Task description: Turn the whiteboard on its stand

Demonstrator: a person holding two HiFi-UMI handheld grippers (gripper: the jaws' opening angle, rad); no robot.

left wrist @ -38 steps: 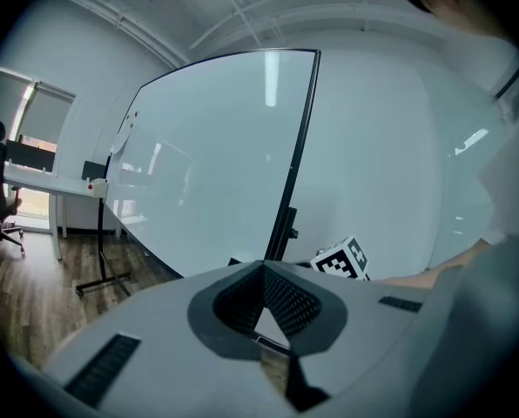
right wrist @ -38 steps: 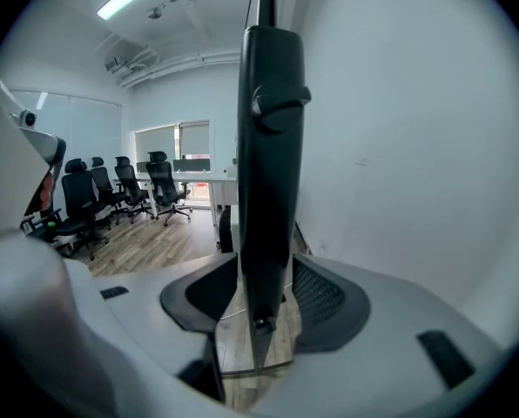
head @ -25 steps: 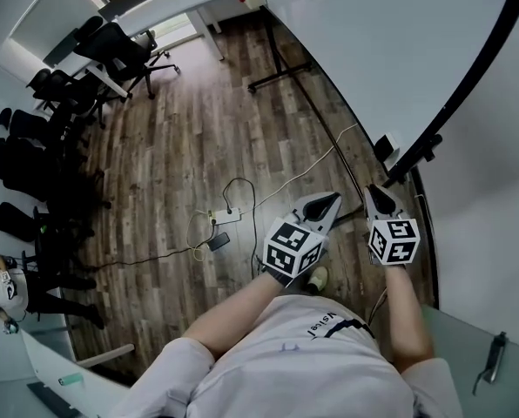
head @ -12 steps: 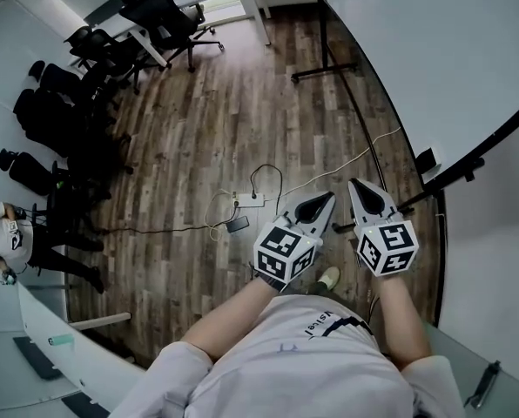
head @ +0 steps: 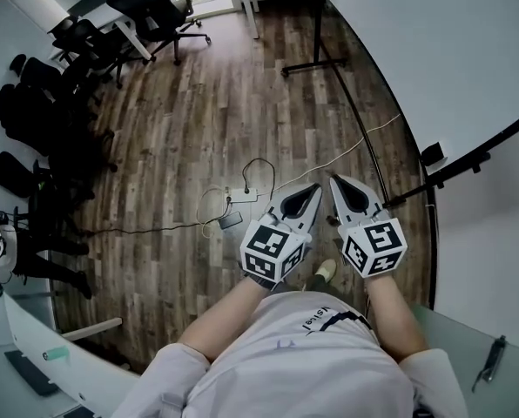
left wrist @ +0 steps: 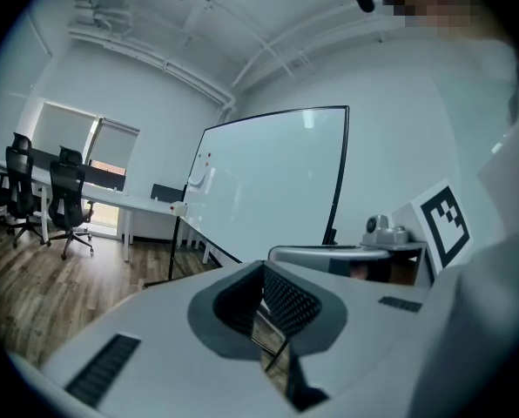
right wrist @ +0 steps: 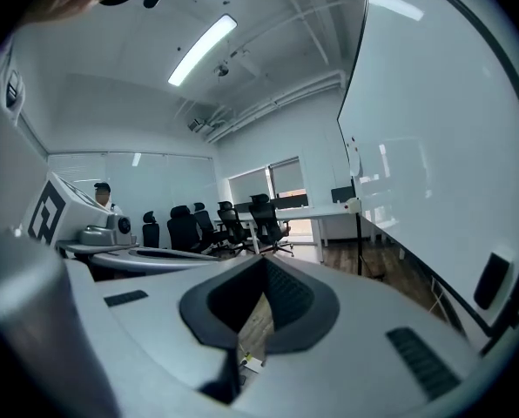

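Both grippers held low in front of the torso, jaws shut, nothing gripped.

We hold the left gripper (head: 310,192) and the right gripper (head: 340,185) side by side, close together but not touching, with the noses pointing forward and away from the body. In each gripper view the two jaws meet at the tips with nothing between them. The left marker cube (head: 272,249) and the right marker cube (head: 374,246) sit nearest the body. Our bare left forearm (head: 216,316) and right forearm (head: 390,316) reach forward, elbows bent and angled slightly inward.
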